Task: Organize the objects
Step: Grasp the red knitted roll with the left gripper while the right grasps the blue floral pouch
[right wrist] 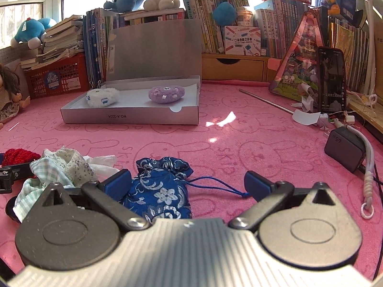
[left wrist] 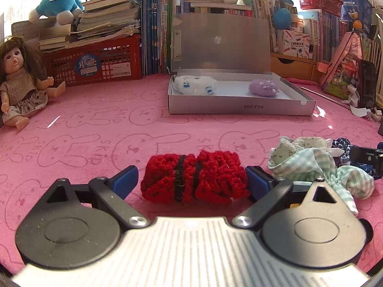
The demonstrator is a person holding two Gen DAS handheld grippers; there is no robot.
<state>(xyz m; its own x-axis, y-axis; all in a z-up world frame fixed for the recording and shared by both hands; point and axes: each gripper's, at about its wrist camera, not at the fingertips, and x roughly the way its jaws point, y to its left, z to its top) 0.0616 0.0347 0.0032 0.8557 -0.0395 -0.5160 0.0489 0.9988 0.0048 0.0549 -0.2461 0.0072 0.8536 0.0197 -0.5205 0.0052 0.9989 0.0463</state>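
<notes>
A red knitted piece (left wrist: pixel 195 175) with black stripes lies on the pink cloth between the wide-apart blue fingers of my left gripper (left wrist: pixel 192 179), which is open around it. My right gripper (right wrist: pixel 188 184) is open too, and a blue floral drawstring pouch (right wrist: pixel 160 189) lies between its fingers, close to the left one. A crumpled green-checked and floral cloth (left wrist: pixel 313 165) (right wrist: pixel 62 169) sits between the two. Farther back stands an open silver box (left wrist: pixel 239 107) (right wrist: pixel 129 117) holding a white fluffy toy (left wrist: pixel 195 85) (right wrist: pixel 103 97) and a purple fluffy toy (left wrist: pixel 263 87) (right wrist: pixel 166 94).
A doll (left wrist: pixel 20 83) sits at the far left by a red crate (left wrist: pixel 95 62) under stacked books. Books and plush toys line the back. At the right are a phone (right wrist: pixel 331 79), a black charger (right wrist: pixel 346 147) with white cord, and a thin metal rod (right wrist: pixel 265 101).
</notes>
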